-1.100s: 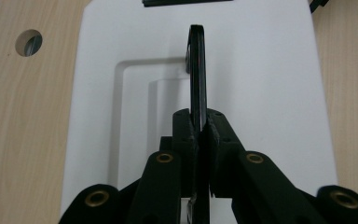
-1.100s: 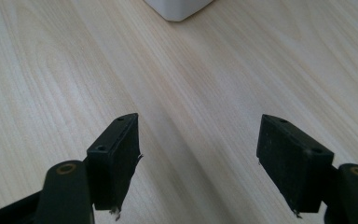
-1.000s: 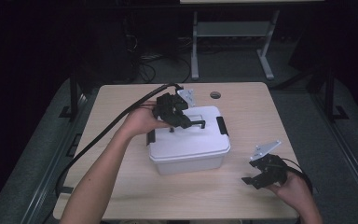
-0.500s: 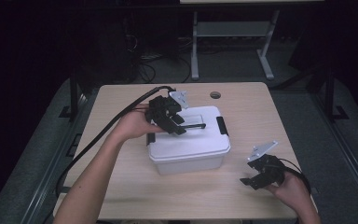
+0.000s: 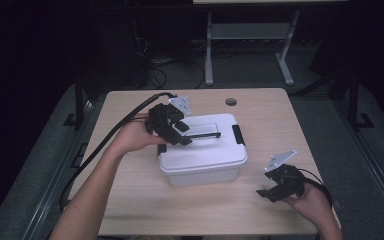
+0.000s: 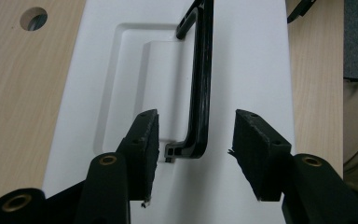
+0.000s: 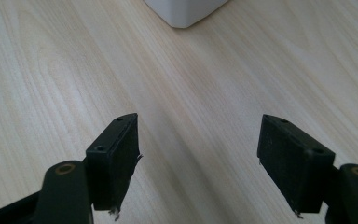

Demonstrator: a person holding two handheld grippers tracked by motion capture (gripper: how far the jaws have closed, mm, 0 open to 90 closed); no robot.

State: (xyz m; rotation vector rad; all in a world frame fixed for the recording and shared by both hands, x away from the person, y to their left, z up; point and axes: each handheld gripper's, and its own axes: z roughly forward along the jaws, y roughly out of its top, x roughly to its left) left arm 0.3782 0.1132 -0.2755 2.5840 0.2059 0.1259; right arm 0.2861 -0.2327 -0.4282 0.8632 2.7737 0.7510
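While the white box (image 5: 202, 150) sits mid-surface, the left gripper (image 5: 172, 131) hovers over its lid, jaws just opened up, with the black handle (image 6: 200, 88) between them but not pinched. Right gripper (image 5: 280, 185) rests near the box's corner, jaws apart, nothing in them.

Premises read as a lab or recording workspace, not a home. A light wood-grain desk (image 5: 130, 210) stands at the centre of the frame on grey carpeted floor (image 5: 35, 200), with a round cable port (image 5: 231, 101) near its far edge. The surroundings are kept dark. At upper centre of the frame stands a white metal table frame (image 5: 250, 35) with splayed feet, and loose black cables (image 5: 165, 70) lie on the floor at upper left. Dark metal stands (image 5: 78, 100) flank the desk on both sides.
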